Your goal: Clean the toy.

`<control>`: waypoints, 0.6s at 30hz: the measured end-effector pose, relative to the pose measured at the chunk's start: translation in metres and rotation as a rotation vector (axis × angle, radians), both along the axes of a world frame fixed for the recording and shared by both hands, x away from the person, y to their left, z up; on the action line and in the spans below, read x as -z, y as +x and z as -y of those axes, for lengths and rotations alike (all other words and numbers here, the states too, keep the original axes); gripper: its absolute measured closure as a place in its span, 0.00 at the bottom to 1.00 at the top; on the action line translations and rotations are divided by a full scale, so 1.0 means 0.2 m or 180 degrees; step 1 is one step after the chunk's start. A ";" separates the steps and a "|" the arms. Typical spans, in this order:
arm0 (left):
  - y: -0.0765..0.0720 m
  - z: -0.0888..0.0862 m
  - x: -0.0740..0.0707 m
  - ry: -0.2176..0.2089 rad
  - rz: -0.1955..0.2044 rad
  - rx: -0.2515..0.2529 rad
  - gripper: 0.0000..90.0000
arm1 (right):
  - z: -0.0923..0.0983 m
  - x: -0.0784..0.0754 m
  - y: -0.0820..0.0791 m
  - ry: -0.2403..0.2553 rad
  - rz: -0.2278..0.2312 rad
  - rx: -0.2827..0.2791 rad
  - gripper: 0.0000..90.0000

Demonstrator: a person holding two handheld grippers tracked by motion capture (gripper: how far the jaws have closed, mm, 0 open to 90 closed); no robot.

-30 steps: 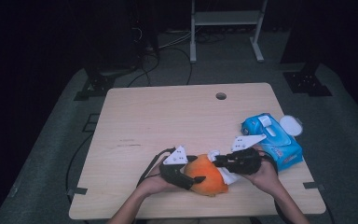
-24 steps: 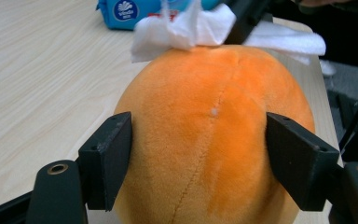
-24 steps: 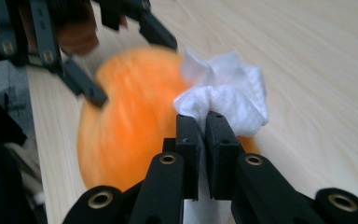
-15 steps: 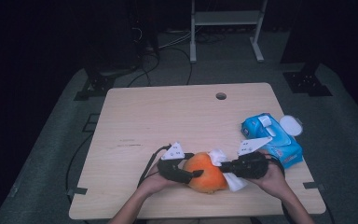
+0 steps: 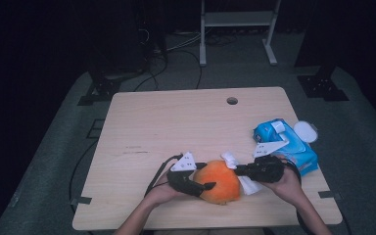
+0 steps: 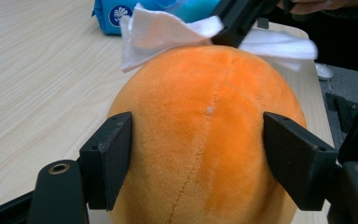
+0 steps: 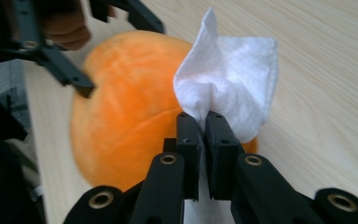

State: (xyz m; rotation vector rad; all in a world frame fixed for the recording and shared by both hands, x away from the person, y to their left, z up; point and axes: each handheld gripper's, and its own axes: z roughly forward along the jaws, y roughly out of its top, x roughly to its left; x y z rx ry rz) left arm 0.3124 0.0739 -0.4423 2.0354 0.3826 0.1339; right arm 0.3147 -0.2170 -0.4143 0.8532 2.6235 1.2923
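Between the two tools in the high view, an orange plush ball sits at the near edge of the desk, left tool clasping its flank. Along the left tool's own view, the pads press both sides of the soft, light plush, which should dent under grip, so its widest middle suits. Ahead of the right tool in its view, the jaws are pinched shut on a limp white wipe touching the ball's top, a contact the high view blurs.

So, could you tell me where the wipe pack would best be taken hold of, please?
Probably across the long sides of the blue wipe pack, coming down from above: it lies flat on the table with its white lid flipped open at the far end, so the lower half looks freest.
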 end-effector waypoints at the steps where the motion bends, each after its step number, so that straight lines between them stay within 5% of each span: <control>1: 0.00 -0.01 0.00 -0.0011 -0.0015 -0.0027 0.30 | 0.01 0.01 0.01 -0.0031 -0.0008 0.0060 0.94; 5: 0.03 -0.02 0.01 -0.0039 -0.0082 -0.0150 0.31 | 0.02 0.03 -0.01 -0.0076 -0.0063 0.0049 0.94; 11: 0.07 -0.07 0.02 -0.0138 -0.0248 -0.0272 0.32 | -0.06 -0.04 -0.07 0.0193 -0.0024 -0.0264 0.94; 18: 0.08 -0.08 0.03 -0.0201 -0.0316 -0.0282 0.32 | 0.01 0.04 0.00 0.0096 -0.0104 0.0020 0.94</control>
